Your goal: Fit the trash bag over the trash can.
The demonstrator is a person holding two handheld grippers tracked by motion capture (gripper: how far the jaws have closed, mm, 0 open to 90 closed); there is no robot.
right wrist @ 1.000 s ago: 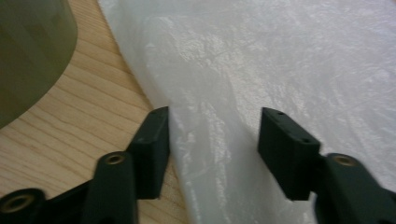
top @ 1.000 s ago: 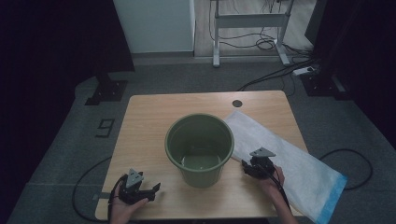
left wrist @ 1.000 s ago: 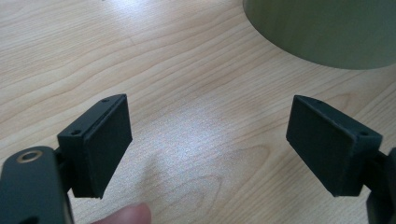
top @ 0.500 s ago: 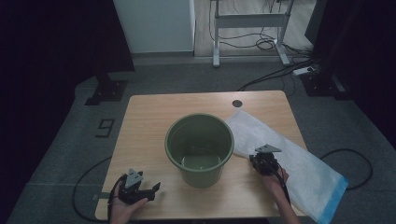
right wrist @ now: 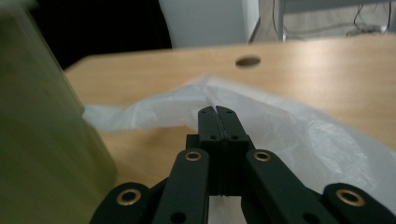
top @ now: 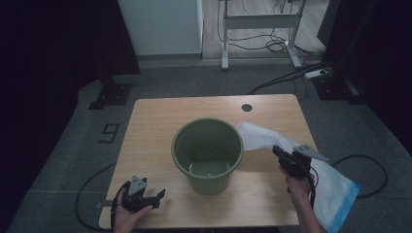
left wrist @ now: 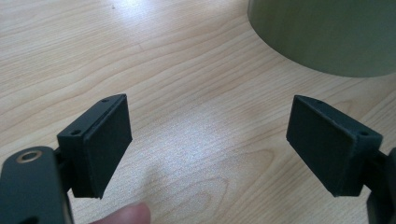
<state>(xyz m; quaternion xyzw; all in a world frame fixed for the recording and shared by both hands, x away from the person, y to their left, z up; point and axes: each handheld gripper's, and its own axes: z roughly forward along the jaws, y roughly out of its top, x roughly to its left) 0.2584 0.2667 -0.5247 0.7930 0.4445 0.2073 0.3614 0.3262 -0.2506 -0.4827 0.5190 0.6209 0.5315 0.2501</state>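
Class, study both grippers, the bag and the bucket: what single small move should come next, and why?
Probably lift the right gripper toward the green bucket. Its jaws are shut on the white plastic bag, which lies mostly flat beside the empty bucket, while the left gripper rests open on the table, holding nothing.

Dim high view, dark surroundings, soft glare on table (left wrist: pixel 196 154), blurred bucket (right wrist: pixel 42 130) close up

Grey floor (top: pixel 160 87), dark curtains (top: pixel 58 39)

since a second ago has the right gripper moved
Yes. The right gripper has moved away from the bucket toward the table's right edge, pulling the bag with it.
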